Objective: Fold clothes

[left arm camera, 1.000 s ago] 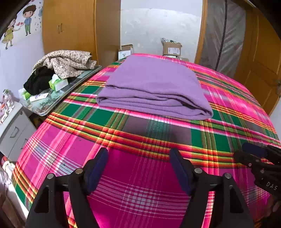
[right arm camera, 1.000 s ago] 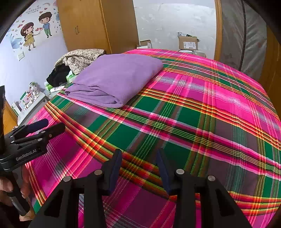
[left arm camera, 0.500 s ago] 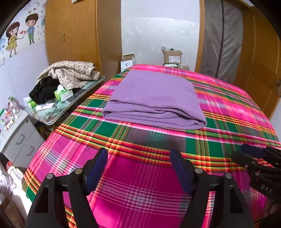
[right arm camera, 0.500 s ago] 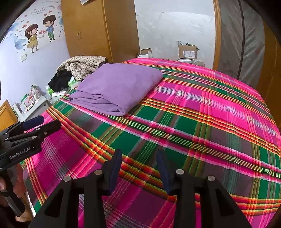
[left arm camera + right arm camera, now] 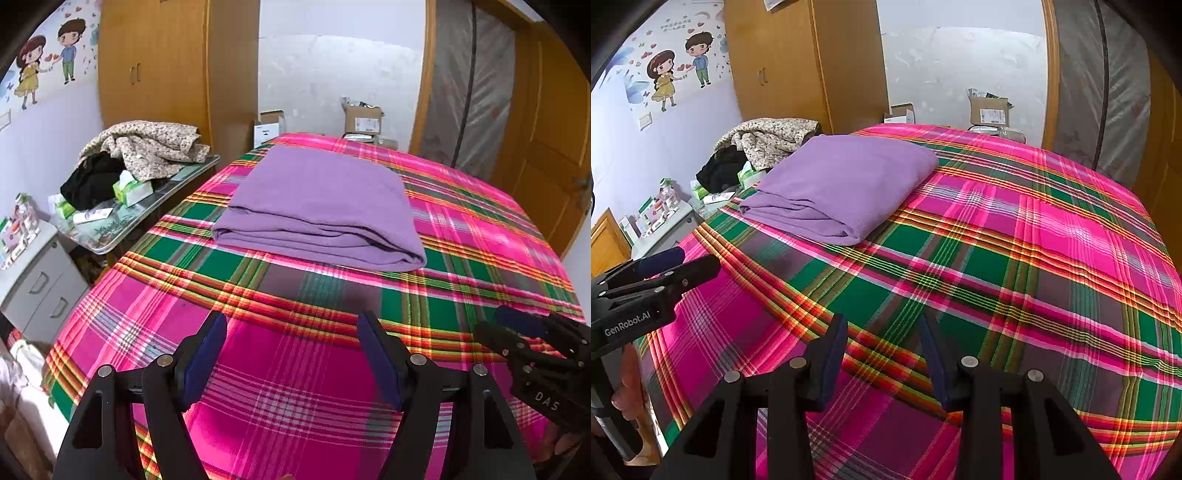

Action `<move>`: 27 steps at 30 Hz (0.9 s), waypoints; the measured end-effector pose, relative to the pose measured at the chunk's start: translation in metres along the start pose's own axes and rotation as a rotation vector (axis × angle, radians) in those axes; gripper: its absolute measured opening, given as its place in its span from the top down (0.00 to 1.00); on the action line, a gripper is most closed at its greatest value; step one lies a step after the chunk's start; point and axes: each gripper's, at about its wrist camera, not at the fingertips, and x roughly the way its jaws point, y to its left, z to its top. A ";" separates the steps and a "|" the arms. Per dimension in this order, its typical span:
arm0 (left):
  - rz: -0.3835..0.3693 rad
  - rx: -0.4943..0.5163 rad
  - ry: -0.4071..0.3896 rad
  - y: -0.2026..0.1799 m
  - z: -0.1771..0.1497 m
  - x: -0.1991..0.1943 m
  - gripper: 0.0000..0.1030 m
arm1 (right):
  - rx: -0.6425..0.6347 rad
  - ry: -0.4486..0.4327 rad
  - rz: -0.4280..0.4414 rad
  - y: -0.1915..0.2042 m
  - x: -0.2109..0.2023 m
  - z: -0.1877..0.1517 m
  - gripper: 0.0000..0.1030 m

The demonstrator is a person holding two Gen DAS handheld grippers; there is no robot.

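Black plastic, both tools hang tilted down over the near end of a bed spread with a bright pink, green and orange plaid cotton cover [image 5: 295,387], the left gripper [image 5: 291,325] on the near left and the right gripper [image 5: 882,325] beside it, each seen at the other's edge of view. A few fingers [image 5: 628,373] of the person's hand wrap the left tool's handle. The folded lilac fleece garment [image 5: 321,206] lies flat on the cover farther up the bed, well apart from both tools, with only bare plaid between. To the left of the bed a low glass-topped side table [image 5: 192,171] carries a heap of beige floral and black clothes [image 5: 147,147] and green tissue packs [image 5: 131,188]; cardboard boxes [image 5: 362,120] stand past the far end. Both sets of blue-padded fingers stand wide apart, holding nothing and touching nothing.
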 end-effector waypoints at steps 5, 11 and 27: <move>0.020 0.018 -0.007 -0.004 0.000 -0.003 0.27 | -0.002 -0.002 0.001 0.000 0.000 0.000 0.60; 0.025 0.028 0.002 -0.007 -0.001 -0.001 0.27 | 0.001 0.001 0.003 -0.001 0.001 0.000 0.60; -0.029 -0.002 -0.008 -0.005 -0.001 -0.002 0.28 | 0.009 0.007 0.006 -0.002 0.002 0.001 0.60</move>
